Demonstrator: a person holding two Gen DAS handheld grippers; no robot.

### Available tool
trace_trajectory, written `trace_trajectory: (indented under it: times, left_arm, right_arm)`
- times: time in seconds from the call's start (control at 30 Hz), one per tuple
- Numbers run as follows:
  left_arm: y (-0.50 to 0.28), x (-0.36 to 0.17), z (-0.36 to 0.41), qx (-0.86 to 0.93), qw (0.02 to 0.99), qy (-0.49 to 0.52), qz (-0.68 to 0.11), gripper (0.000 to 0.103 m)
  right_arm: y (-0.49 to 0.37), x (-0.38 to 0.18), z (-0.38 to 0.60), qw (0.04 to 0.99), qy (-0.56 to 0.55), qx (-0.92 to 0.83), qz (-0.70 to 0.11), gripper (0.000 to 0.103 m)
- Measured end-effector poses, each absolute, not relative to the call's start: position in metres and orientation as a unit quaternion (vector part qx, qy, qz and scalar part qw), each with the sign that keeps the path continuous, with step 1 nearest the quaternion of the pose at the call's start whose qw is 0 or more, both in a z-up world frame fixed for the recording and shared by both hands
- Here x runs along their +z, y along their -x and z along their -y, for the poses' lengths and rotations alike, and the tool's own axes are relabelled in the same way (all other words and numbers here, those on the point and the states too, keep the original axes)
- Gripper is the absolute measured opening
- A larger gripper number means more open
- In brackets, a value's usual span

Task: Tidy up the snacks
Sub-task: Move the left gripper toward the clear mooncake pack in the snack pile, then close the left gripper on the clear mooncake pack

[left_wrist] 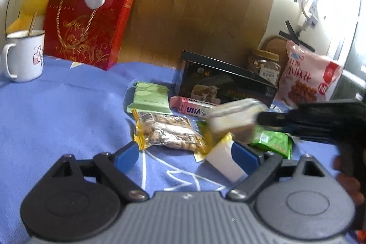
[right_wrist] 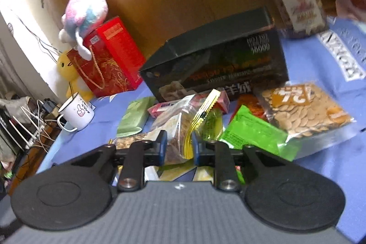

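My right gripper point(right_wrist: 177, 148) pinches a clear yellow-edged snack pouch point(right_wrist: 183, 127) above the snack pile on the blue cloth point(right_wrist: 331, 164), my left gripper point(left_wrist: 186, 152) spread and empty beside the nut packet point(left_wrist: 169, 132); next, I judge, comes carrying it aside.

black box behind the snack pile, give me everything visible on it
The black box is a long, flat carton, cardboard by the look, lying on the blue cloth against the wooden panel behind. Its front face shows a sheep picture, gold lettering and white characters; it looks closed. A pink UHA pack and other snack packs crowd its front edge; actual contact is unclear. A nut jar stands behind one end.
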State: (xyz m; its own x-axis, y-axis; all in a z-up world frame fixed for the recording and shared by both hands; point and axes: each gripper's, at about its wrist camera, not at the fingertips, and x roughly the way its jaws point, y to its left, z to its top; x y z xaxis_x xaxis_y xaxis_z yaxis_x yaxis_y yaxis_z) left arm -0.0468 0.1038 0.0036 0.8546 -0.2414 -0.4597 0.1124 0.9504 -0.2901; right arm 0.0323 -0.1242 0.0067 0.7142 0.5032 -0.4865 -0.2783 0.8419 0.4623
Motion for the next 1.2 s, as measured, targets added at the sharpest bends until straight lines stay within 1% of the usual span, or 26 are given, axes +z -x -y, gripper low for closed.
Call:
trace_trajectory:
  times: [0.07,0.1,0.23,0.33,0.43,0.5,0.63,0.67,0.7,0.73,0.77,0.8,0.87,0.93,1.07,1.13,1.2]
  left_arm:
    - [0.048,0.003,-0.107,-0.094,0.953,0.139,-0.251,0.091]
    - [0.049,0.004,-0.107,-0.095,0.953,0.141,-0.250,0.091]
    - [0.053,0.006,-0.106,-0.110,0.954,0.140,-0.240,0.091]
    - [0.055,0.010,-0.103,-0.123,0.953,0.141,-0.238,0.091]
    - [0.060,0.012,-0.100,-0.149,0.941,0.175,-0.247,0.090]
    - [0.067,0.015,-0.099,-0.170,0.933,0.192,-0.252,0.089]
    - [0.083,0.025,-0.097,-0.175,0.935,0.180,-0.250,0.089]
    - [0.087,0.028,-0.096,-0.178,0.935,0.175,-0.250,0.086]
    - [0.091,0.030,-0.095,-0.185,0.934,0.171,-0.252,0.084]
    - [0.094,0.031,-0.095,-0.195,0.932,0.169,-0.256,0.080]
    - [0.097,0.032,-0.093,-0.205,0.928,0.167,-0.260,0.078]
    - [0.100,0.032,-0.090,-0.220,0.923,0.166,-0.267,0.075]
    - [0.101,0.028,-0.082,-0.250,0.908,0.170,-0.290,0.064]
    - [0.097,0.024,-0.072,-0.288,0.886,0.185,-0.314,0.059]
    - [0.086,0.013,-0.051,-0.309,0.872,0.176,-0.337,0.052]
    - [0.073,0.010,-0.047,-0.297,0.875,0.168,-0.343,0.052]
    - [0.058,0.007,-0.052,-0.277,0.880,0.170,-0.346,0.051]
  right_arm:
    - [-0.015,0.017,0.133,0.922,-0.166,0.206,-0.281,0.021]
    - [0.001,0.023,0.139,0.934,-0.149,0.197,-0.259,0.020]
    - [0.044,0.044,0.162,0.959,-0.069,0.170,-0.216,0.019]
    - [0.063,0.058,0.156,0.967,0.017,0.162,-0.197,0.019]
    - [0.070,0.054,0.142,0.961,0.058,0.181,-0.199,0.019]
    - [0.067,0.044,0.127,0.956,0.064,0.204,-0.202,0.020]
    - [0.067,0.026,0.105,0.950,0.073,0.230,-0.200,0.025]
    - [0.070,0.025,0.103,0.950,0.074,0.231,-0.195,0.032]
    - [0.074,0.026,0.102,0.951,0.070,0.233,-0.189,0.046]
    - [0.078,0.028,0.108,0.952,0.057,0.239,-0.184,0.052]
    - [0.082,0.030,0.112,0.953,0.044,0.241,-0.177,0.054]
    - [0.086,0.033,0.121,0.956,0.029,0.237,-0.169,0.054]
    - [0.093,0.034,0.139,0.961,-0.001,0.222,-0.165,0.054]
    - [0.097,0.031,0.162,0.961,-0.048,0.207,-0.177,0.054]
    - [0.090,0.010,0.198,0.945,-0.142,0.182,-0.231,0.054]
    - [0.086,-0.001,0.209,0.932,-0.188,0.183,-0.252,0.054]
    - [0.088,-0.006,0.208,0.927,-0.196,0.184,-0.260,0.054]
